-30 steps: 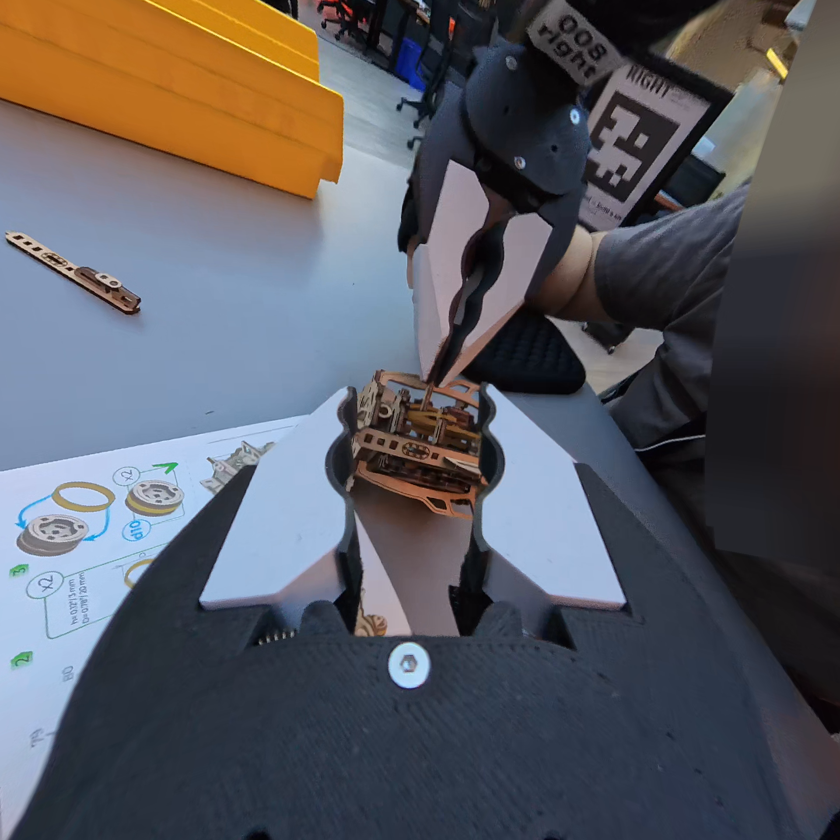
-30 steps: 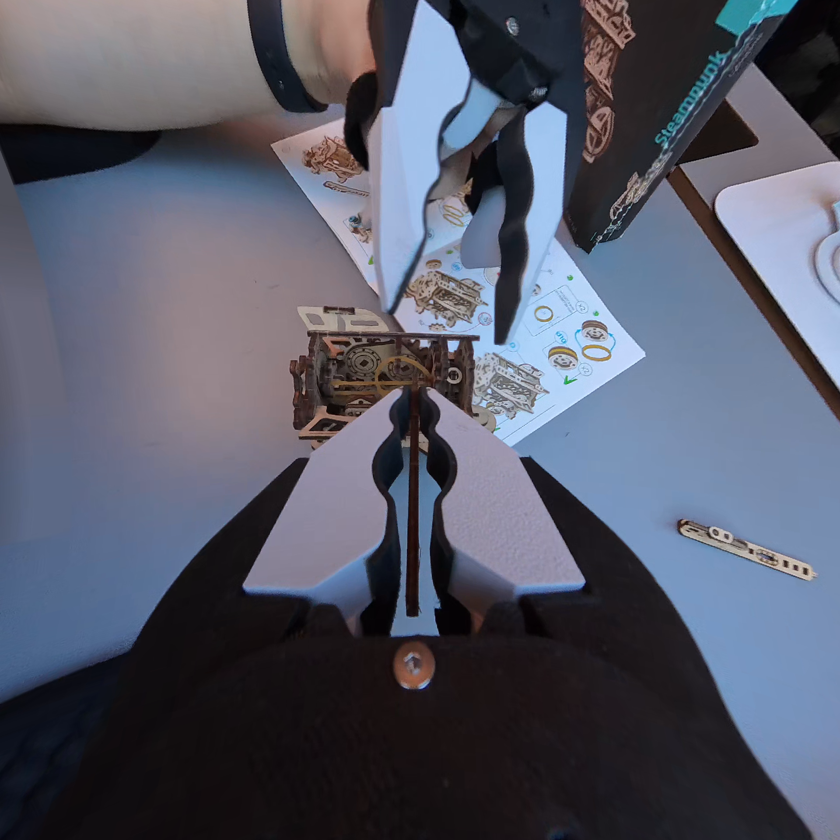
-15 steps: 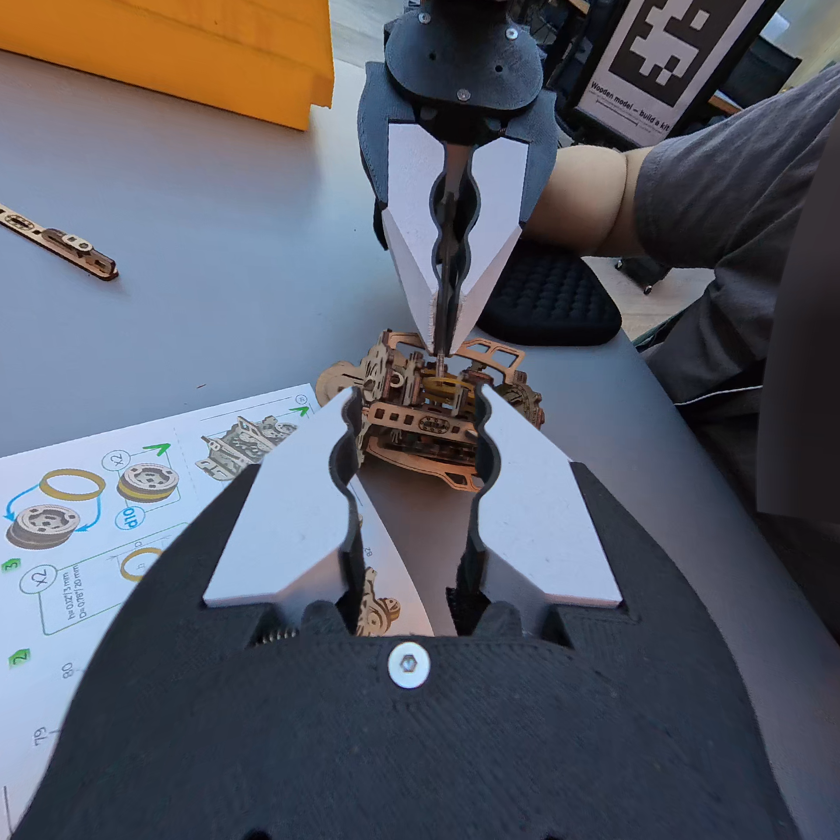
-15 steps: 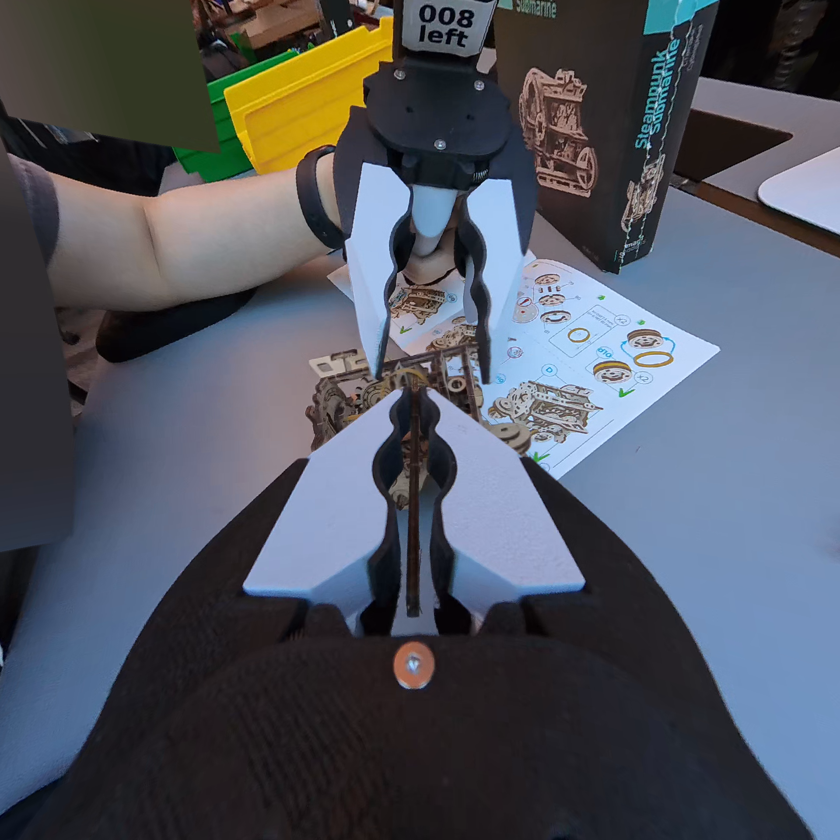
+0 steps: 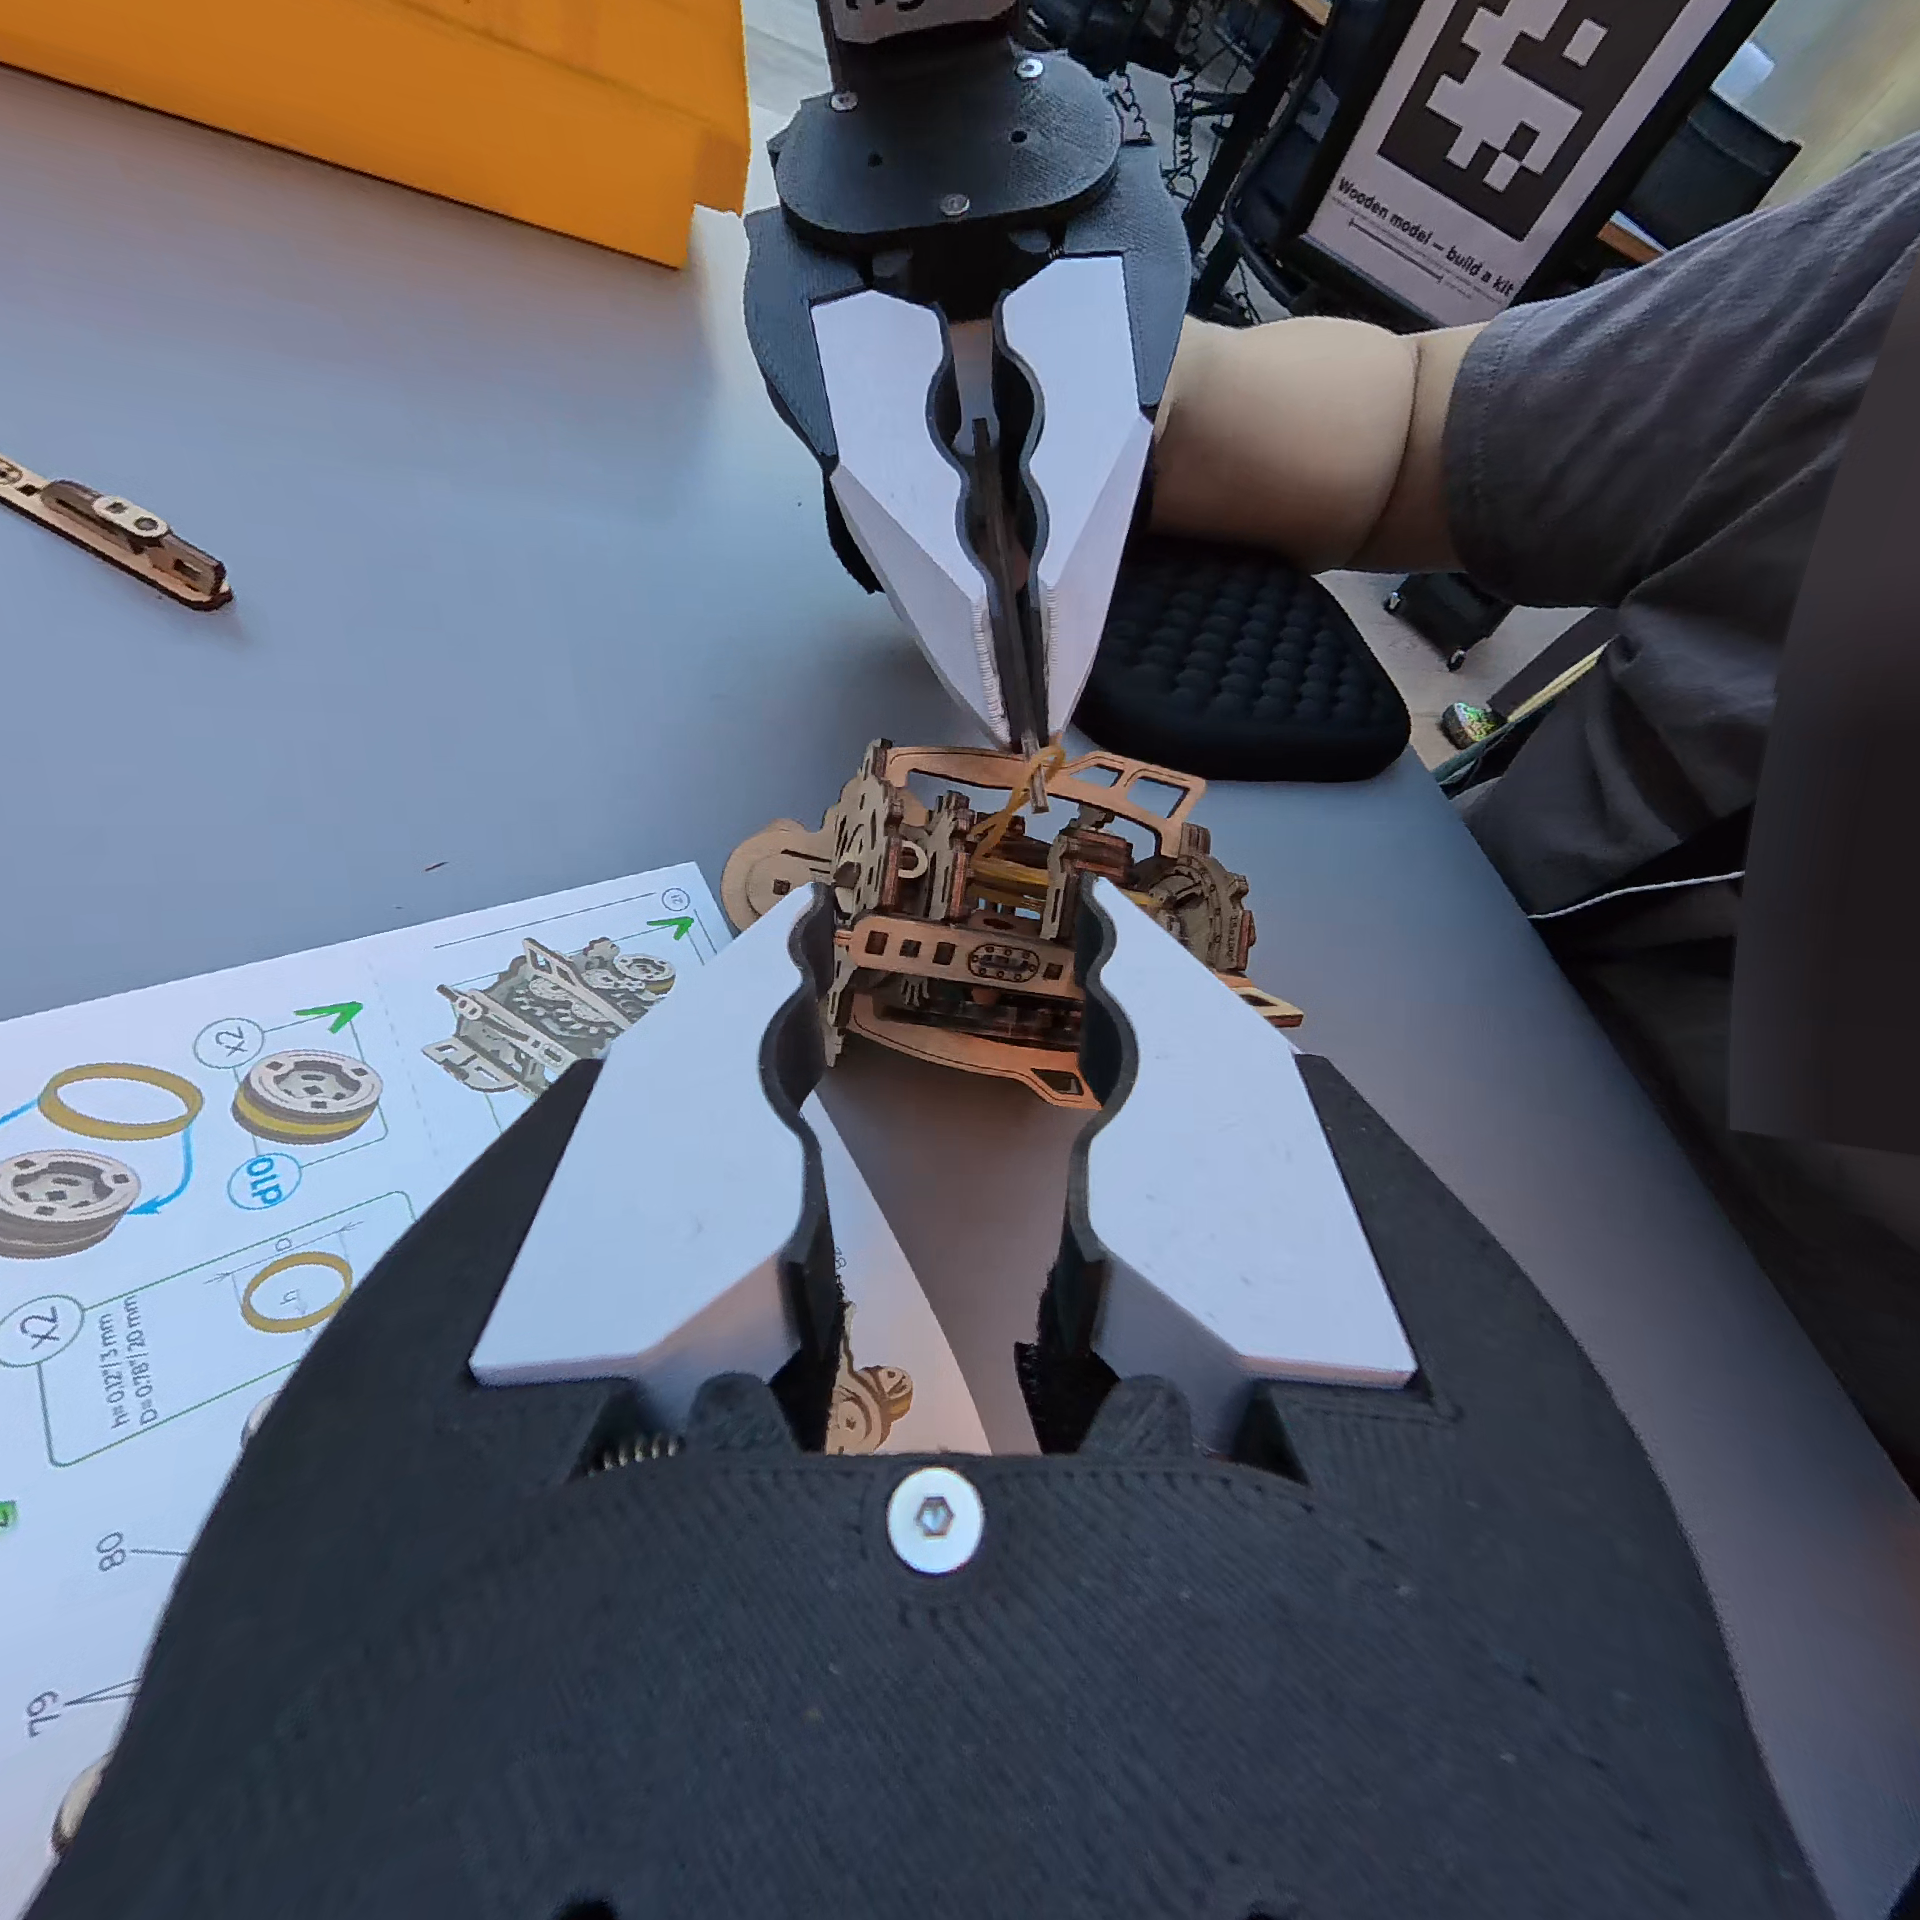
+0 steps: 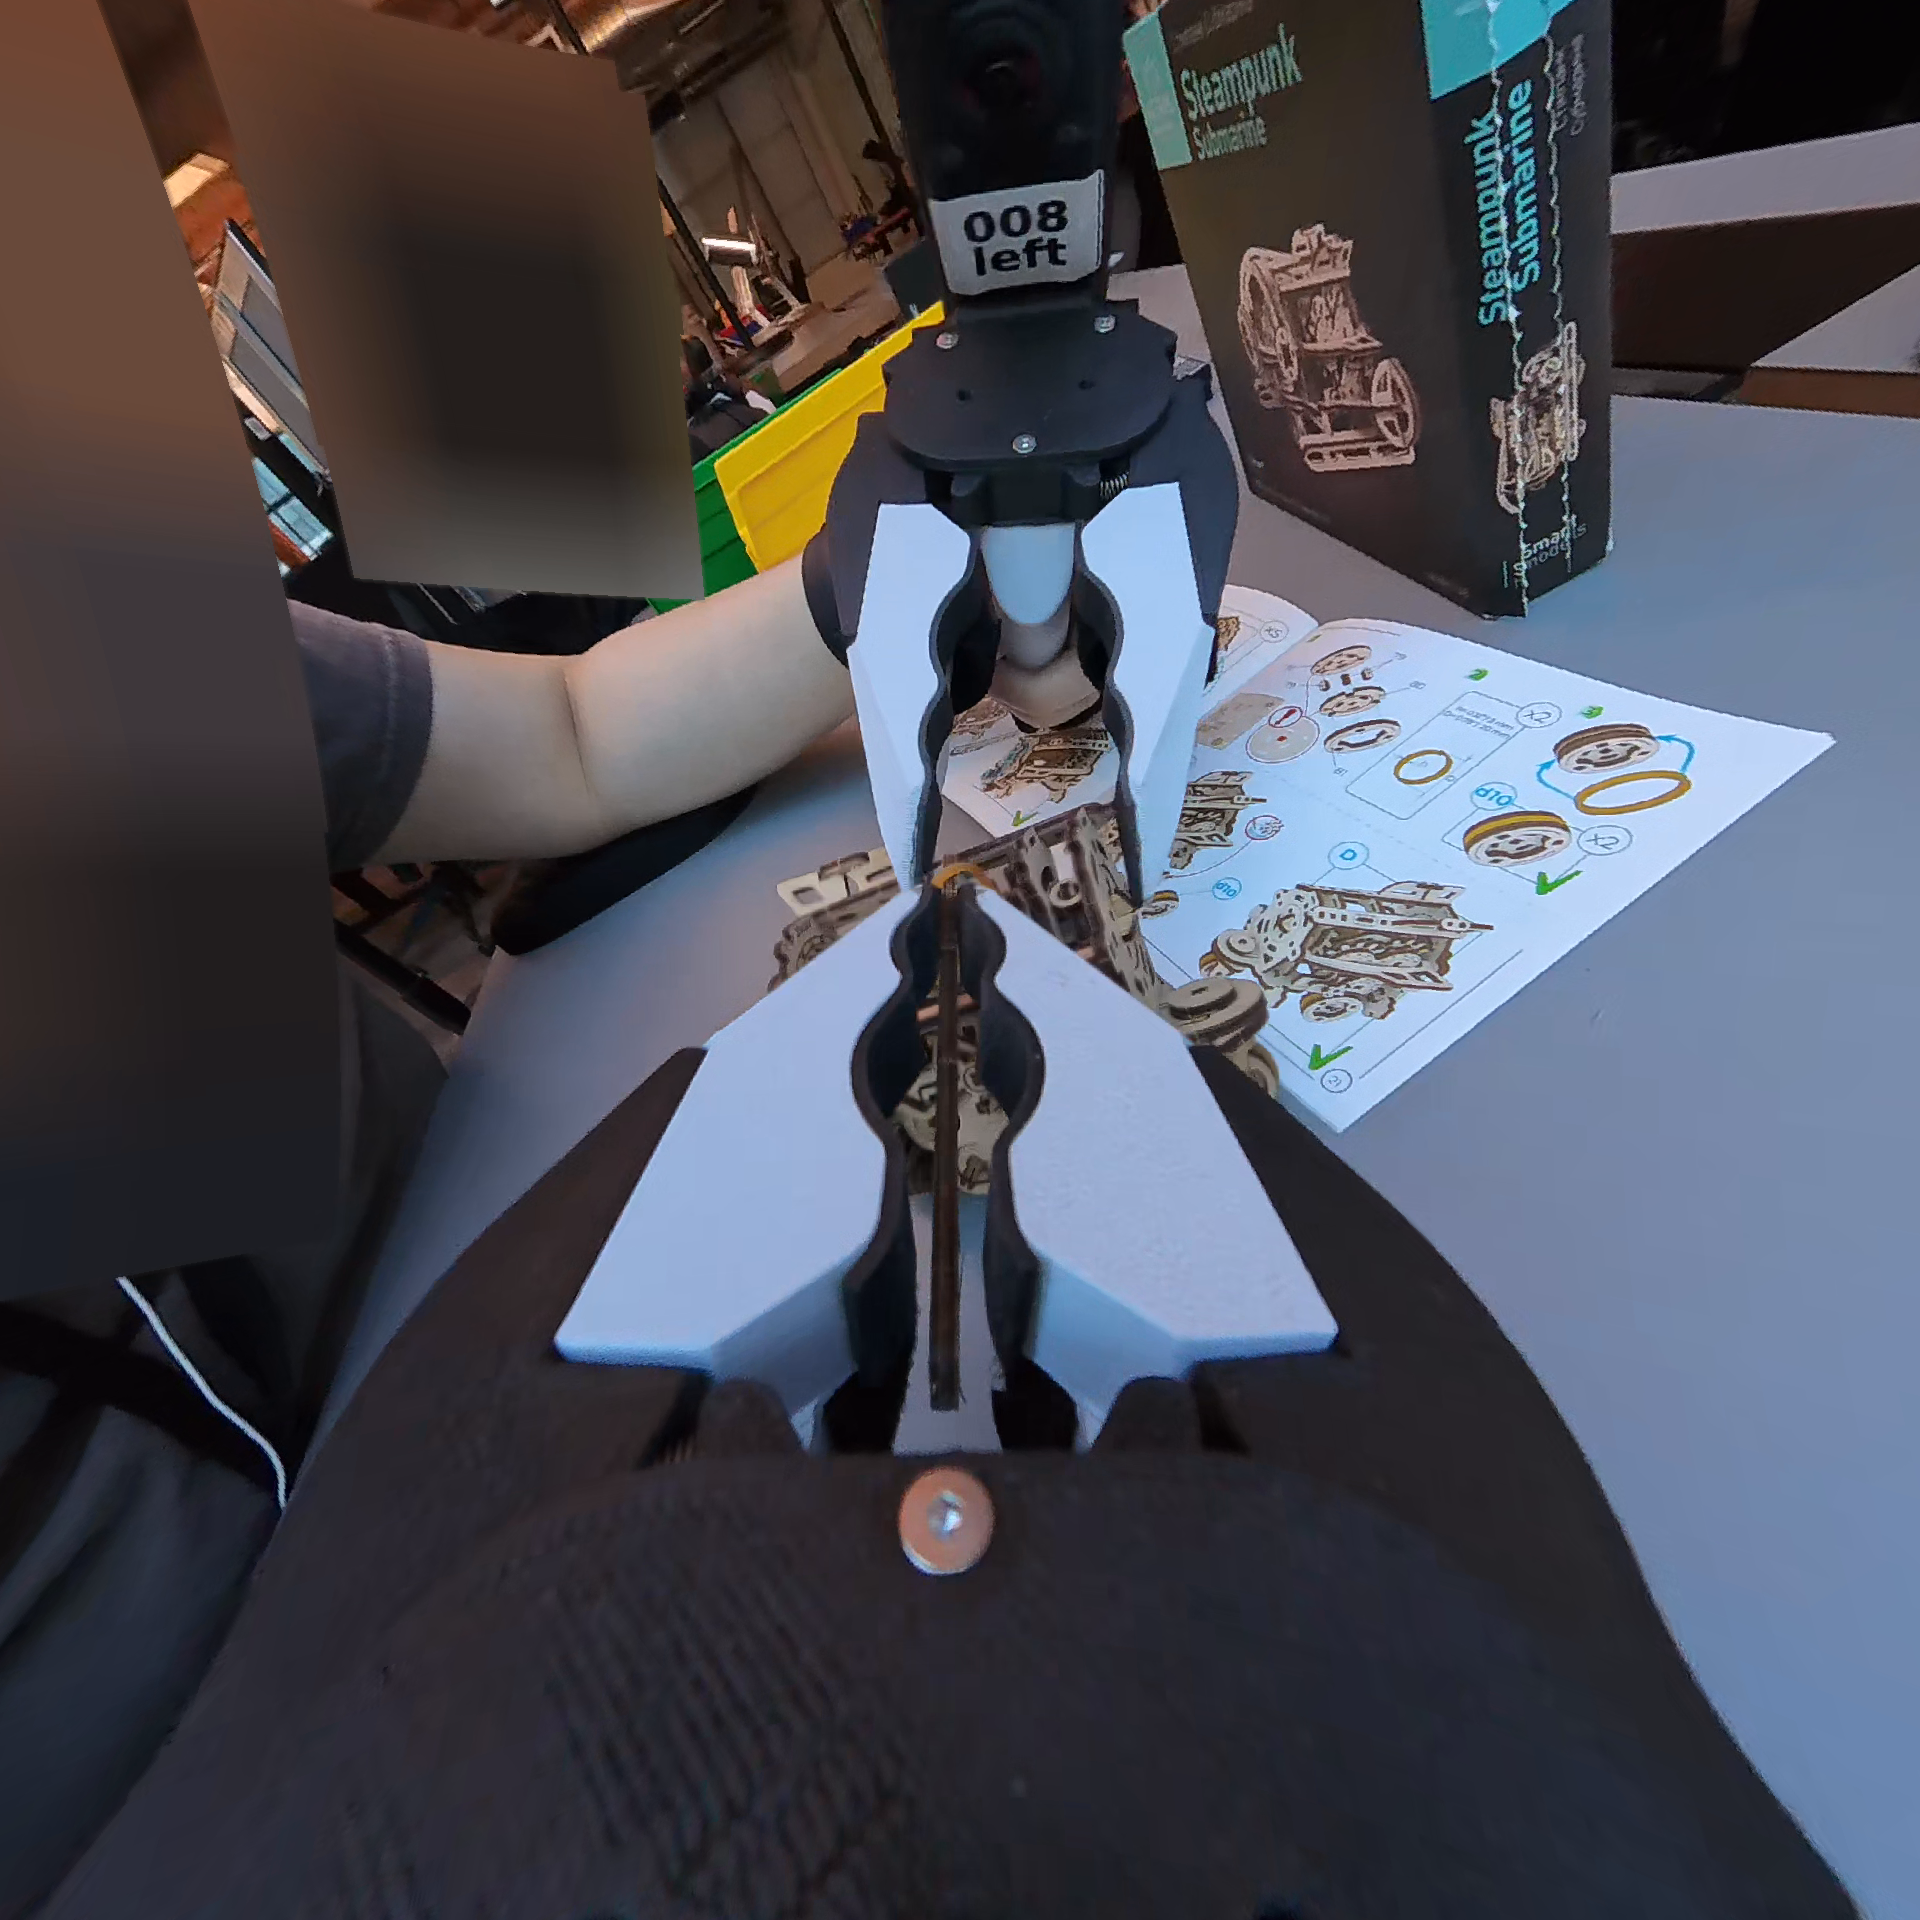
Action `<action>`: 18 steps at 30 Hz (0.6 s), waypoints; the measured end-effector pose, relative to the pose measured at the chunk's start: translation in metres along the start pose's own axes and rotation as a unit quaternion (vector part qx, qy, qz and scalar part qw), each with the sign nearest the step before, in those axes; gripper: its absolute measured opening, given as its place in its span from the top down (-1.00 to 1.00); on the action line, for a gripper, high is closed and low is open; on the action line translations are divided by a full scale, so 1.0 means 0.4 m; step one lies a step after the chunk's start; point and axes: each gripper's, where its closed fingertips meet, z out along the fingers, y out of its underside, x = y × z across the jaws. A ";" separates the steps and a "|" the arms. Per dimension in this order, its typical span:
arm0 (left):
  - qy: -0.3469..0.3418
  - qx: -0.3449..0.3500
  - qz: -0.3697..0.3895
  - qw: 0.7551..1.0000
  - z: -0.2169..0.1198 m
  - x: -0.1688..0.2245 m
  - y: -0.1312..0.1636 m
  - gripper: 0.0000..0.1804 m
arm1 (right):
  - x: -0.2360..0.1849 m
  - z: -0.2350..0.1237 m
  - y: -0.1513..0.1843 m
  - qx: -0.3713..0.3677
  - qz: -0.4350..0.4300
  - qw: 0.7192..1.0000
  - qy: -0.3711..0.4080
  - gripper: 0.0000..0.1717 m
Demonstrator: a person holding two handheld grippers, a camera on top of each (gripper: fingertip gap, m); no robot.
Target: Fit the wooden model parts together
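**Two grippers at the wooden model**

Left gripper [image 5: 951, 935] down low at the near side of the wooden model [image 5: 997, 914], one finger on each side, pressed against it. Right gripper [image 5: 1023, 727] tipped down from the far side, fingertips just above the top of the model, squeezed tight on a thin dark wooden stick [image 6: 945, 1143]. Bare forearm [image 5: 1288, 436] and grey sleeve [image 5: 1621, 343] behind the right gripper. Other bare forearm [image 6: 644, 717] behind the left gripper.

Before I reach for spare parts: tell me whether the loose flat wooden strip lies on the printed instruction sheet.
No, the flat wooden strip lies on bare grey table, apart from the instruction sheet.
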 end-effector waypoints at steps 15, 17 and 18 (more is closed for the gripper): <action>-0.002 -0.002 0.000 1.000 0.002 0.000 0.000 0.51 | -0.035 0.010 0.047 -0.121 -0.099 0.987 0.047 1.00; -0.001 -0.002 -0.001 1.000 0.002 0.000 0.000 0.51 | -0.037 0.009 0.052 -0.131 -0.098 0.985 0.047 1.00; -0.001 -0.002 -0.001 1.000 0.002 0.000 0.000 0.51 | -0.037 0.008 0.054 -0.135 -0.097 0.985 0.047 1.00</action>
